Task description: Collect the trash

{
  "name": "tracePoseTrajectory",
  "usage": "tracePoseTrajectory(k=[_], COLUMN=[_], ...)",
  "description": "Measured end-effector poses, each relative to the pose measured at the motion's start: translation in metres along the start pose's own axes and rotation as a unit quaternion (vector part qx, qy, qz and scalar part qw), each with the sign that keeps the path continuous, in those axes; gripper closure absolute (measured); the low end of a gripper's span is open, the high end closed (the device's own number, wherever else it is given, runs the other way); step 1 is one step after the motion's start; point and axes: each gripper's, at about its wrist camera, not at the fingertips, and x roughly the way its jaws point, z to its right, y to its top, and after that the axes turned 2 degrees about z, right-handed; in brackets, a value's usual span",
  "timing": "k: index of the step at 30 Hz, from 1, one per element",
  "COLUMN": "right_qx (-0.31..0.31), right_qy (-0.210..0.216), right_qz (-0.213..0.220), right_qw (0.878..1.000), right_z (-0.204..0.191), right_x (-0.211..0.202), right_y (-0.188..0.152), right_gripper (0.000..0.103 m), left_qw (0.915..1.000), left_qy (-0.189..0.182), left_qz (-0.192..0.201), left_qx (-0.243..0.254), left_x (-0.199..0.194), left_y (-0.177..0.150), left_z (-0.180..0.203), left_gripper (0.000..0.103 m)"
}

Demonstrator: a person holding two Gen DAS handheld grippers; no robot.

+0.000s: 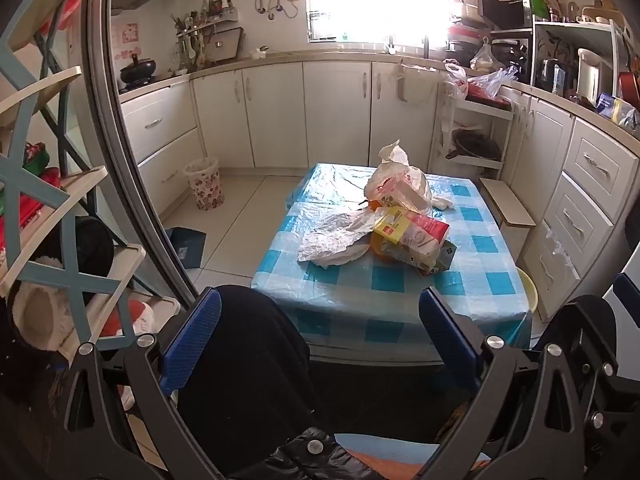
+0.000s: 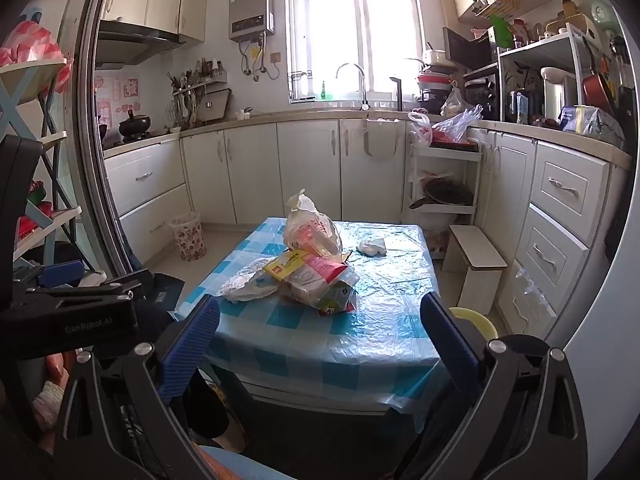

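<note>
I hold both grippers short of the low table (image 2: 320,344), its blue-checked cloth under clear plastic: my left gripper (image 1: 320,340) spread wide and gripping nothing, a dark-clothed leg (image 1: 248,360) between its blue fingers (image 1: 192,336), and my right gripper (image 2: 320,340) equally wide and bare. Ahead of both, mid-table, the trash lies heaped: a crumpled foil sheet (image 1: 336,236) touching a yellow-and-red carton (image 1: 412,230) slumped over other wrappers, with a knotted white plastic bag (image 1: 400,180) upright just behind. Ahead and right of my right gripper, a crumpled tissue (image 2: 372,247) sits apart from the pile. Farther ahead and left of the table, a floral wastebasket (image 2: 188,236) stands on the floor against the white cabinets (image 2: 308,168), beneath the sunlit window (image 2: 352,32).
</note>
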Motion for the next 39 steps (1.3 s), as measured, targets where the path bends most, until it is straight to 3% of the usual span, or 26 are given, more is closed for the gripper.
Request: tracePoseTrajectory(k=[20,29,32,39], right_qx=[0.002,0.003,0.002,-0.002], right_qy=[0.003,0.005,0.007,0.009], right_qz=[0.002,-0.003,-0.007,-0.009], right_qw=[1.0,1.0,1.0,1.0], right_z=[0.0,0.0,-0.001,0.001], right_x=[0.004,0.007,0.009,0.016], right_y=[-0.002,-0.004,-0.004,-0.002], right_gripper=[0.007,0.007,0.007,0.007], left_qw=[0.9999,0.9999,0.9999,0.9998], left_qy=[0.005,0.006,0.008,0.006], left_qz=[-0.016,0.014,-0.008,-0.018], left_qx=[-0.002,-0.004,0.0,-0.002], left_x=[0.01,0.014,0.019,0.03], left_y=[-0.005,-0.006,-0.007,-0.007], left_z=[0.002,0.0,0.002,0.001], left_gripper=[0.008,0.008,0.008,0.008])
